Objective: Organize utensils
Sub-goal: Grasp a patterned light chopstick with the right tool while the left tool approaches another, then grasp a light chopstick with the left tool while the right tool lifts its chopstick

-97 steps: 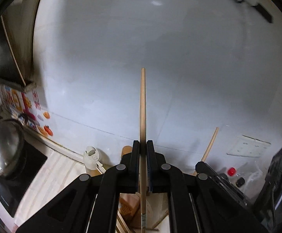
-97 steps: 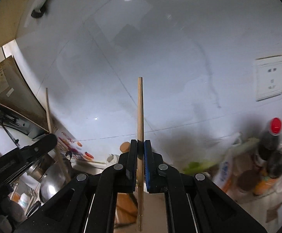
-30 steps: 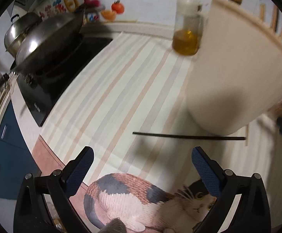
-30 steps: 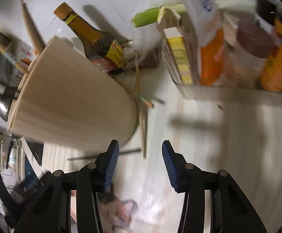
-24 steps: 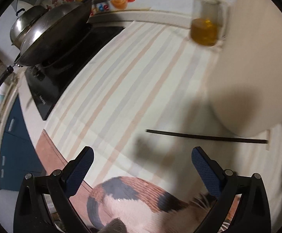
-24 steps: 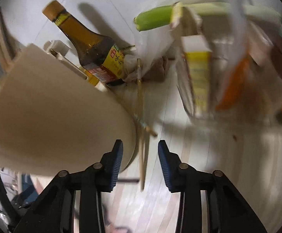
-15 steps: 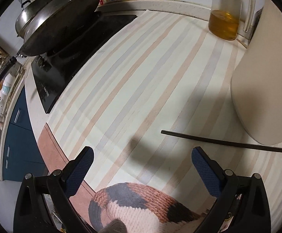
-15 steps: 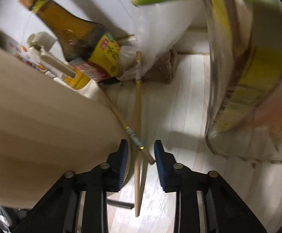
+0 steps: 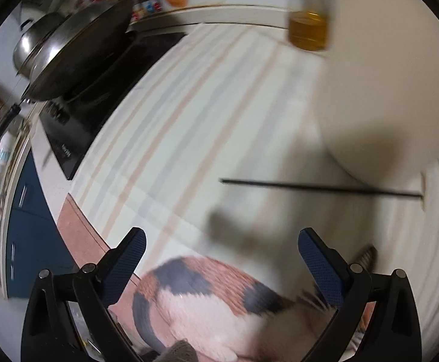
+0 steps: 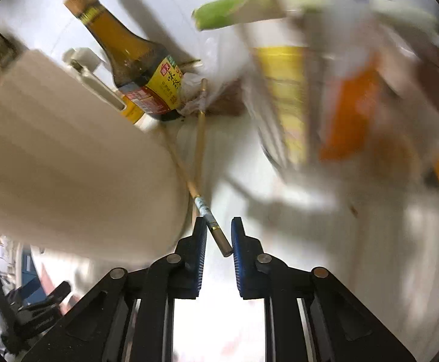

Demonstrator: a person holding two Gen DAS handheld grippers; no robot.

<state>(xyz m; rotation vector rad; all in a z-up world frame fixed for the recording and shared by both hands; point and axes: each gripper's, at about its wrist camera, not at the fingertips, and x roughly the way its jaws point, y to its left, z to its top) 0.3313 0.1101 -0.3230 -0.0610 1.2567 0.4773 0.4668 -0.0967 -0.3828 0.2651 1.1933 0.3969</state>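
In the right wrist view, my right gripper [image 10: 218, 239] is low over the counter and its jaws are closing. The decorated end of a wooden chopstick [image 10: 209, 215] lies slantwise between the pads, which stand a little apart from it. A second, plain wooden chopstick [image 10: 200, 134] crosses under it. Both lie beside the beige utensil holder [image 10: 68, 166]. In the left wrist view, my left gripper [image 9: 221, 241] is wide open and holds nothing. It hovers over a black chopstick [image 9: 319, 186] lying flat on the striped mat [image 9: 189, 105] by the utensil holder [image 9: 385, 90].
A soy sauce bottle [image 10: 138, 69], a green vegetable [image 10: 228, 12], cartons and packets [image 10: 283, 99] crowd the back right. An oil jar [image 9: 308, 27] stands behind the holder. A wok [image 9: 77, 54] sits on the black stove [image 9: 77, 126] at left. A cat-print mat [image 9: 213, 301] lies under my left gripper.
Both grippers held upright chopsticks earlier and now do not. The right gripper has come down onto the wooden chopsticks and narrowed its jaws around one. The left gripper stays wide open.
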